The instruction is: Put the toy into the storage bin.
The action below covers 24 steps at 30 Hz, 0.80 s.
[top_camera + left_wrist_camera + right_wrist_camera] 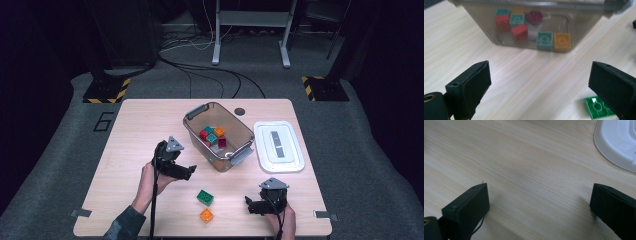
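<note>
In the left gripper view, the green brick (599, 108) near the table's front edge is half hidden behind the right-hand jaw and cut by the picture's bottom edge. The clear bin (584, 20) loses its rim and handles at the top edge. In the right gripper view, the white lid (616, 142) runs off the upper right corner.

The bin (218, 135) sits on the table (130, 130) past its middle, with several blocks (212, 136) inside; the lid (278, 146) lies flat just right of it; two loose blocks (205, 197) lie nearer the person, one (206, 215) just behind the other; the left gripper (189, 171) is left of the bin, the right gripper (248, 205) below the lid.
</note>
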### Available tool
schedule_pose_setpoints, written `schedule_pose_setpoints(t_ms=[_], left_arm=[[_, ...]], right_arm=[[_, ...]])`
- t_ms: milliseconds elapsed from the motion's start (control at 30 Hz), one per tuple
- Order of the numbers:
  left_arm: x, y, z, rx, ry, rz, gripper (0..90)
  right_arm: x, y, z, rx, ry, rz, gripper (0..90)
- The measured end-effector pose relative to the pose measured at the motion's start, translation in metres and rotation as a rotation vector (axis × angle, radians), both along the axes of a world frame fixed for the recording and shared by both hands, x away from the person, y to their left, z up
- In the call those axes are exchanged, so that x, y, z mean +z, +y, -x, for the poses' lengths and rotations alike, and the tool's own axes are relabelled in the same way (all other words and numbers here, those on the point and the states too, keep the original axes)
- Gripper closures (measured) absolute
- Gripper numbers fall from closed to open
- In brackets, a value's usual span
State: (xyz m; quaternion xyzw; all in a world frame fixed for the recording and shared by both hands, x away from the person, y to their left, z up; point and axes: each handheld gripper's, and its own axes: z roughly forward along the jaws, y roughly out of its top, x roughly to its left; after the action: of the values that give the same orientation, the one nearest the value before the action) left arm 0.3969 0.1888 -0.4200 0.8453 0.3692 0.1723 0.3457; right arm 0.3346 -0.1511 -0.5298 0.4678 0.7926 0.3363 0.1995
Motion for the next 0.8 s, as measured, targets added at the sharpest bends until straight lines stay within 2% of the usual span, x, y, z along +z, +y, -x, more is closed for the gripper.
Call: schedule_pose_setpoints(t_ms=[100, 233, 367, 467, 733, 800], left_arm=[[-0.009, -0.003, 0.005, -0.012, 0.014, -0.016, 3.4], [-0.022, -0.009, 0.013, -0.026, 0.032, -0.007, 2.5], [-0.031, -0.013, 0.018, -0.033, 0.049, 0.009, 2.0], [-0.037, -0.017, 0.021, -0.053, 0.066, 0.002, 1.4], [-0.051, -0.029, 0.029, -0.081, 0.09, 0.021, 0.3], [-0.057, -0.034, 0.033, -0.102, 0.103, 0.02, 0.0]], right_arm=[[0.0, 0.0, 0.0, 0.0, 0.0, 0.0, 1.4], [0.0, 0.0, 0.0, 0.0, -0.001, 0.0, 1.4], [0.0, 0.0, 0.0, 0.0, -0.001, 0.0, 1.4], [0.0, 0.0, 0.0, 0.0, -0.001, 0.0, 1.4], [0.0, 0.0, 0.0, 0.0, 0.0, 0.0, 1.4], [0.0, 0.0, 0.0, 0.0, 0.0, 0.0, 1.4]])
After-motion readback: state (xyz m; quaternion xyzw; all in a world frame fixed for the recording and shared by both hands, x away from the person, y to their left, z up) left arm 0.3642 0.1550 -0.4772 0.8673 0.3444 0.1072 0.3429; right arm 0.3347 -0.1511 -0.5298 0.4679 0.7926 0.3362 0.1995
